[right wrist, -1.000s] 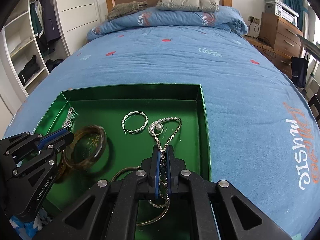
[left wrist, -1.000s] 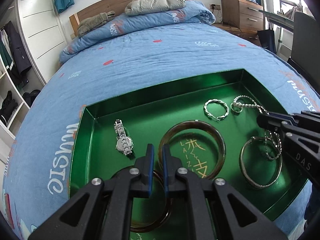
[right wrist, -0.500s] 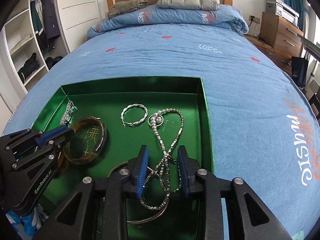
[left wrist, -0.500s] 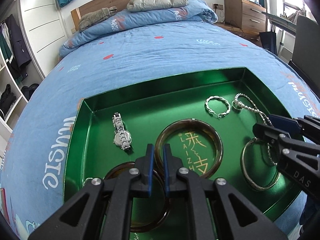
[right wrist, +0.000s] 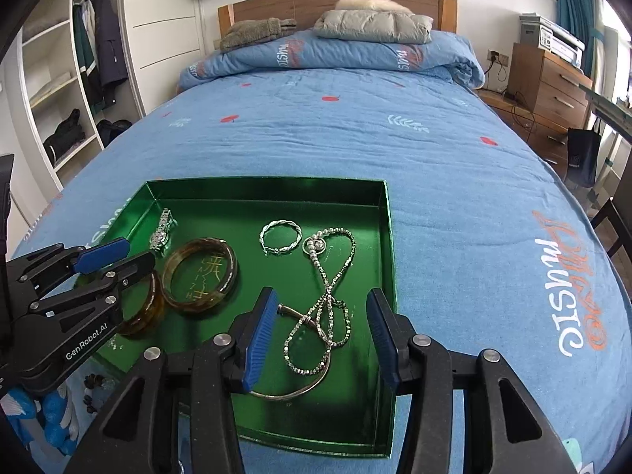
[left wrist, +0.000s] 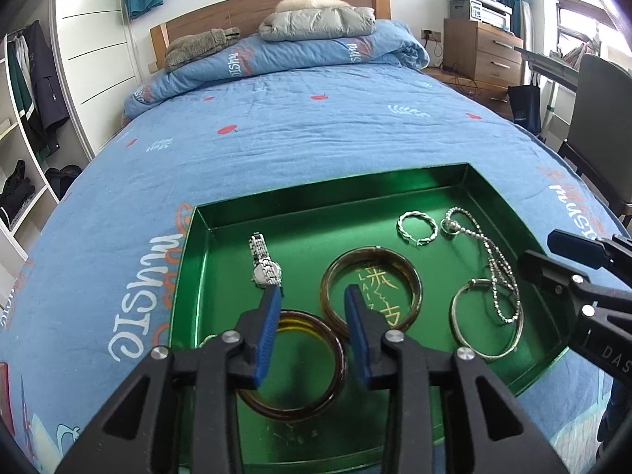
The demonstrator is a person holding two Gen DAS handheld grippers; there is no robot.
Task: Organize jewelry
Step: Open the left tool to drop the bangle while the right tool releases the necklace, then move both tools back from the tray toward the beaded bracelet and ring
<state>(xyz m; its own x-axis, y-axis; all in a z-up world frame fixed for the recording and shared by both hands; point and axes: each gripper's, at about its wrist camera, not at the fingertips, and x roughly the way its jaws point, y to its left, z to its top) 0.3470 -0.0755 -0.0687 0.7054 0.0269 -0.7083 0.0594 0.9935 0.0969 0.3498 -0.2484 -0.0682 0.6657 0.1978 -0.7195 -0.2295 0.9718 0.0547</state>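
A green tray (left wrist: 335,205) on the blue bedspread holds a silver watch (left wrist: 265,266), a brown bangle (left wrist: 371,252), an amber bangle (left wrist: 300,414), a twisted silver bracelet (left wrist: 399,227), a bead necklace (left wrist: 495,264) and a silver bangle (left wrist: 486,354). My left gripper (left wrist: 312,296) hovers over the amber bangle; its jaws are opening and nothing is between them. My right gripper (right wrist: 322,300) hovers above the necklace (right wrist: 316,264) and silver bangle (right wrist: 292,394). Its jaws are opening too, and the pads touch neither. Each gripper shows at the edge of the other's view.
The tray (right wrist: 389,237) sits near the foot of the bed. Folded coats (right wrist: 371,23) lie by the headboard. A wooden dresser (right wrist: 553,87) and a chair (left wrist: 600,126) stand to the right, open wardrobe shelves (right wrist: 51,91) to the left. Blue items (right wrist: 51,414) lie beside the tray.
Both grippers went from shut to open and drew back and up from the tray. The necklace and the amber bangle now lie free on the tray floor.
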